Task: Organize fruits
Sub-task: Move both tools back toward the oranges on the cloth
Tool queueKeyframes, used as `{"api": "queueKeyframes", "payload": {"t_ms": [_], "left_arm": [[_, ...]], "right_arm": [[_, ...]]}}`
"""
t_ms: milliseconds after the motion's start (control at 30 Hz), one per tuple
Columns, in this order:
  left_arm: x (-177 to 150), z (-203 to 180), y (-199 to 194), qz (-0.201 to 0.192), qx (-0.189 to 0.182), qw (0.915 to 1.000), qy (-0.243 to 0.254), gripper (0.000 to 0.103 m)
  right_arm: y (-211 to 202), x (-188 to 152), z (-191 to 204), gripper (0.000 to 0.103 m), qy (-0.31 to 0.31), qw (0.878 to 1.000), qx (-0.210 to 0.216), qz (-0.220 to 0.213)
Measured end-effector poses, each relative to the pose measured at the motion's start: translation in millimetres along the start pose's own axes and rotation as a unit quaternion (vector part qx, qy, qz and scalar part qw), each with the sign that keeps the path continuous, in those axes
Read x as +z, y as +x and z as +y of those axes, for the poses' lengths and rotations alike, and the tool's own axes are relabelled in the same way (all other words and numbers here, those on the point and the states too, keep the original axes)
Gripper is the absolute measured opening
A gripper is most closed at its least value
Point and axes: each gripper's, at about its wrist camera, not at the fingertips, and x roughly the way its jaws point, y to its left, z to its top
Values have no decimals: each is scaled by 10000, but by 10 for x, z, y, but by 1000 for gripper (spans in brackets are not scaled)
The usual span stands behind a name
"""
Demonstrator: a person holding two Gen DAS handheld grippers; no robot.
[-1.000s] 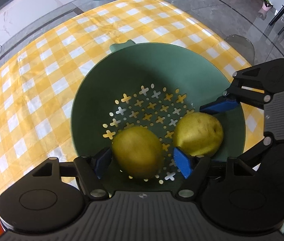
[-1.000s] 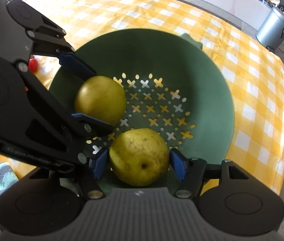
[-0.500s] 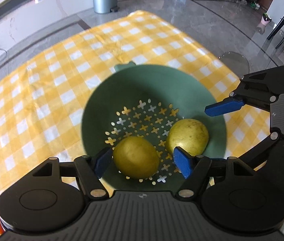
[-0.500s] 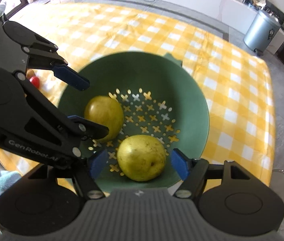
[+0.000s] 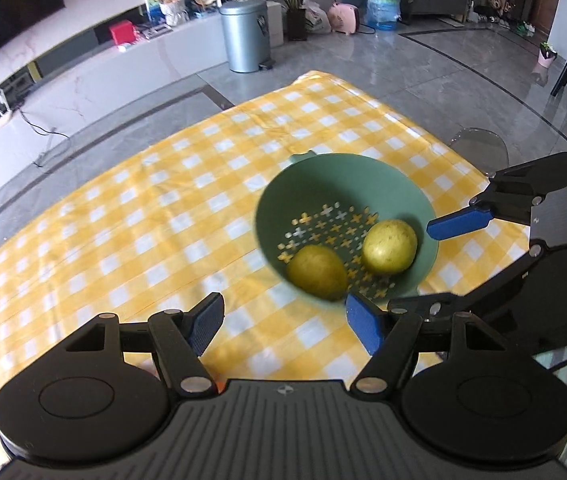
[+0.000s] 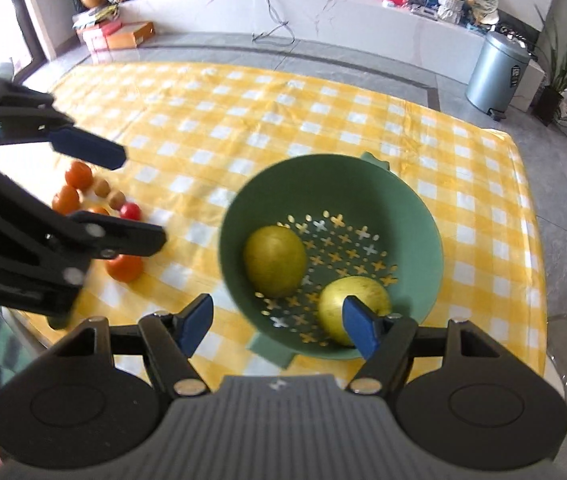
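Right now both grippers hang above the tabletop with nothing between their blue pads: the left gripper (image 5: 283, 326) at the bottom of its own view, jaws spread wide over the yellow checked cloth (image 5: 131, 216), and the right gripper (image 6: 277, 322) just as wide, its right-hand pad crossing in front of the nearer fruit. Just beyond them, in the lower centre of the right view, sits the green colander (image 6: 423, 232), and inside it lie two yellow-green pears, the darker pear (image 6: 274, 266) toward the left wall and the paler pear (image 6: 337, 306) against the near rim; they rest apart, with the cross-shaped holes between them. I'd judge the two pears are sorted, and the open jaws suit a reach for the next fruit. Farther off at the left of that view waits a loose cluster of small tomatoes (image 6: 79, 174) and little brown fruits (image 6: 102, 187) on the cloth, partly hidden by the left gripper's arm.
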Motion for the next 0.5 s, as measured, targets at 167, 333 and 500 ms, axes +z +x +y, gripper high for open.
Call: {"api": "queueKeyframes", "payload": {"t_ms": [167,333,500], "left_arm": [[-288,204,-263,-104,102,9997,-185,82],[-631,490,-407,-162,251,9977,-609,80],[-984,757,-481,-343,326,9937,-1015,76]], "right_arm": [[-83,-115,228,69,340,9988,166,-318],[-64,-274,505,69,705,9934,547,-715],[77,-486,777,69,1021,9854,665,-1185]]}}
